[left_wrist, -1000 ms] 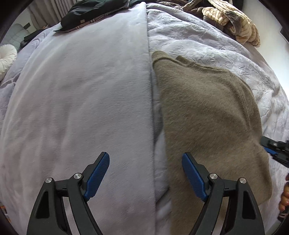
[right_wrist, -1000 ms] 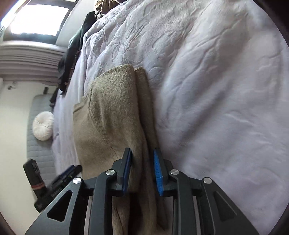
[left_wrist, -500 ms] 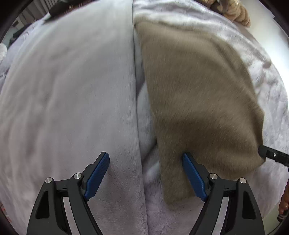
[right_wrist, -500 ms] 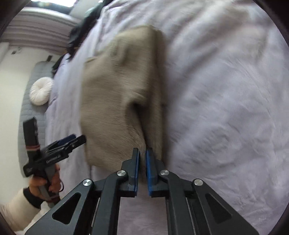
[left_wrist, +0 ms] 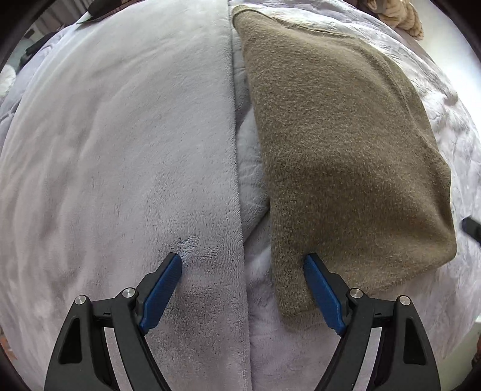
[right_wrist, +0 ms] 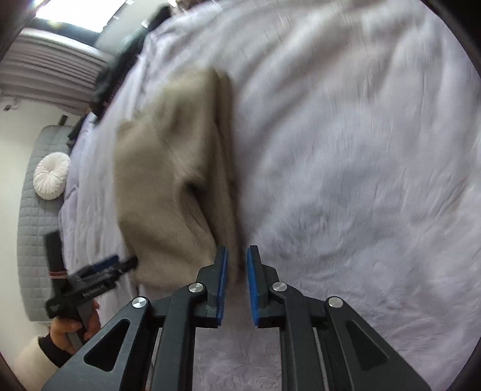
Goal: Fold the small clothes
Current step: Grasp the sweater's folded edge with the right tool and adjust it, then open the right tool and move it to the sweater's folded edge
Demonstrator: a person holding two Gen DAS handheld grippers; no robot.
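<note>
A folded olive-brown knit garment [left_wrist: 345, 144] lies on the lilac bed cover [left_wrist: 120, 150]. My left gripper [left_wrist: 243, 267] is wide open, low over the bed; its right finger [left_wrist: 323, 294] rests at the garment's near left corner. In the blurred right wrist view the same garment [right_wrist: 174, 186] lies ahead to the left. My right gripper [right_wrist: 237, 264] is slightly open and empty, just off the garment's near right corner. The left gripper [right_wrist: 90, 282] shows there at the garment's other near corner.
A fold line in the bed cover [left_wrist: 234, 150] runs away from me beside the garment. Dark clothes [right_wrist: 120, 69] and a striped beige item [left_wrist: 402, 15] lie at the far end. A round white cushion [right_wrist: 51, 176] sits on a grey quilted headboard.
My right gripper has opened and let go of the garment's corner, pulling back slightly. My left gripper moved closer to the garment's near left corner. The garment now lies flat.
</note>
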